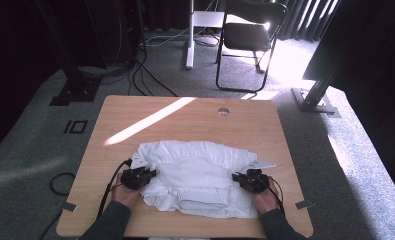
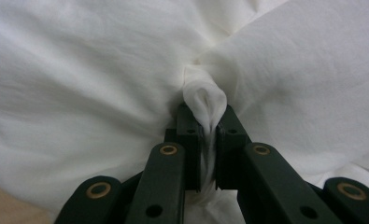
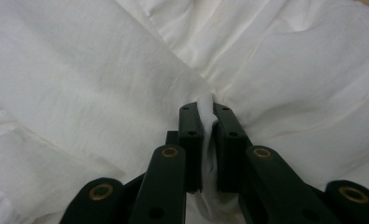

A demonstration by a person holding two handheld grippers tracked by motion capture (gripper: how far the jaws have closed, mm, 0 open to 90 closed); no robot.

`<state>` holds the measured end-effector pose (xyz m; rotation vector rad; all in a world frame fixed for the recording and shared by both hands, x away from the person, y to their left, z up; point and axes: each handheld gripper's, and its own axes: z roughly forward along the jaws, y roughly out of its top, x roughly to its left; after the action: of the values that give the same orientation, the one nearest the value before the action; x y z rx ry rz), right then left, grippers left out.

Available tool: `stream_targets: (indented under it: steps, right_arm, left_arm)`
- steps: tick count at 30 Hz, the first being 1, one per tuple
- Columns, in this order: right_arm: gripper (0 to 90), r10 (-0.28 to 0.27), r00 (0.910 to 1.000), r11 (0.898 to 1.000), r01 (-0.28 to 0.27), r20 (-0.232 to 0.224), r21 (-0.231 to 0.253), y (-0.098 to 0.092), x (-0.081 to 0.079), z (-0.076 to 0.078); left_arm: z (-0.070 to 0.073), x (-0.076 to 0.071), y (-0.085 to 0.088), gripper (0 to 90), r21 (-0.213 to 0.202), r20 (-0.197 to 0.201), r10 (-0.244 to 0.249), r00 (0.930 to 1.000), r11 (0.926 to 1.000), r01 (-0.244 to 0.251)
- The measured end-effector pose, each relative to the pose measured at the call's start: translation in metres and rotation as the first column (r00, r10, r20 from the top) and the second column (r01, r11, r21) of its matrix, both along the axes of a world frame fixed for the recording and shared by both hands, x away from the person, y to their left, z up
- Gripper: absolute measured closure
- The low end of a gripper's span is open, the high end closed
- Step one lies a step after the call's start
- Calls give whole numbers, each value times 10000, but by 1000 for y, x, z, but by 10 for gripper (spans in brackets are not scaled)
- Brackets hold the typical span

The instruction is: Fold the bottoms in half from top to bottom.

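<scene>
A white garment (image 1: 195, 172) lies bunched and partly folded on the near half of the wooden table (image 1: 185, 117). My left gripper (image 1: 146, 175) sits at the garment's left side, shut on a pinch of the white cloth (image 2: 204, 100). At the right side, my right gripper (image 1: 241, 179) is likewise shut on a fold of the cloth (image 3: 206, 119). In both gripper views the black jaws stand close together with fabric squeezed between the pads. A hand holds each gripper from the table's near edge.
A round hole (image 1: 223, 111) is in the table's far part, and a strip of sunlight crosses the far left. A black chair (image 1: 250, 37) and a white table leg (image 1: 189, 35) stand on the carpet beyond. Cables (image 1: 60, 182) lie left.
</scene>
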<state>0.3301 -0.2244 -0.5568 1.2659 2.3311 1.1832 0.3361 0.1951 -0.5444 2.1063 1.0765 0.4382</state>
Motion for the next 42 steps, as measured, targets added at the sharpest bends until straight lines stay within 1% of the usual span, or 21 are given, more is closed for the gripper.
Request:
stream_targets:
  steps: [2, 6, 9, 10, 14, 18, 21, 24, 28, 31, 32, 33, 34, 35, 36, 37, 38, 39, 40, 41, 42]
  right_arm:
    - [831, -33, 10000, 10000, 33, -8, -65, 1, 4, 0]
    - [830, -167, 9998, 9993, 170, 88, -337, 5, 15, 2]
    - [830, -281, 9995, 9983, 287, 117, -503, 9, 28, 3]
    - [830, -302, 9995, 9980, 308, 119, -544, 10, 33, 4]
    - [830, -547, 9985, 9969, 548, 35, -568, 13, 53, 5]
    - [830, -958, 9952, 9932, 968, 188, -654, 18, 75, 5]
    - [831, -1318, 9912, 9905, 1323, 137, -381, 21, 90, 4]
    - [831, -1509, 9886, 9880, 1509, 28, -319, 25, 99, 5]
    - [832, -1500, 9887, 9879, 1499, 14, -401, 26, 101, 6]
    - [833, -1437, 9894, 9888, 1444, 185, -390, 23, 98, 12]
    - [834, -1509, 9879, 9882, 1517, 351, -211, 21, 96, 17]
    - [835, -1695, 9833, 9855, 1685, 658, 201, 14, 93, 28]
    - [836, -1792, 9802, 9835, 1761, 838, 423, 10, 91, 35]
    - [837, -1842, 9773, 9819, 1783, 1044, 635, 7, 89, 42]
    - [838, -1822, 9742, 9806, 1701, 1334, 969, 1, 87, 54]
    - [839, -1808, 9712, 9805, 1657, 1553, 1053, -1, 85, 63]
    - [839, -1801, 9666, 9815, 1644, 1825, 980, -2, 83, 72]
    - [839, -1772, 9610, 9830, 1624, 2123, 855, -2, 81, 79]
    - [840, -1720, 9553, 9846, 1589, 2402, 730, -3, 80, 86]
    - [841, -1717, 9507, 9849, 1594, 2581, 678, -4, 79, 91]
    - [842, -1924, 9376, 9809, 1752, 2895, 845, -8, 76, 100]
  left_arm:
    - [-1, 6, -1, 845, 58, 111, 65, 9999, 10000, -66]
    - [-2, 20, -1, 845, -51, 172, 284, 9994, 9996, -284]
    - [-2, 33, -1, 845, -81, 244, 503, 9984, 9987, -501]
    - [-2, 37, -1, 845, -169, 206, 600, 9980, 9981, -597]
    - [-2, 57, -1, 845, -165, 207, 862, 9961, 9962, -859]
    - [-3, 78, -5, 846, -240, 297, 1332, 9906, 9909, -1325]
    - [-4, 90, -8, 848, -550, 248, 1738, 9845, 9835, -1723]
    - [-4, 95, -10, 848, -592, 207, 1905, 9815, 9802, -1890]
    - [-1, 95, -7, 848, -787, 16, 1915, 9815, 9785, -1907]
    - [11, 92, 0, 859, -1329, 113, 1929, 9812, 9728, -1897]
    - [11, 92, 0, 861, -1329, 113, 1929, 9812, 9728, -1897]
    - [28, 86, 9, 864, -2153, 483, 1949, 9796, 9598, -1803]
    - [36, 84, 12, 865, -2326, 664, 1948, 9786, 9568, -1746]
    - [50, 80, 15, 866, -2614, 1024, 1968, 9751, 9511, -1645]
    - [60, 78, 16, 867, -2818, 1296, 1910, 9730, 9479, -1485]
    - [71, 75, 16, 867, -2955, 1552, 1871, 9700, 9457, -1351]
    - [81, 73, 16, 868, -3063, 1795, 1831, 9666, 9441, -1220]
    - [90, 72, 17, 868, -3298, 1955, 1794, 9642, 9379, -1076]
    - [96, 71, 18, 870, -3419, 2071, 1797, 9617, 9343, -1009]
    - [107, 70, 20, 871, -3641, 2245, 1862, 9565, 9265, -949]
    - [110, 69, 22, 872, -3800, 2278, 1867, 9556, 9207, -893]
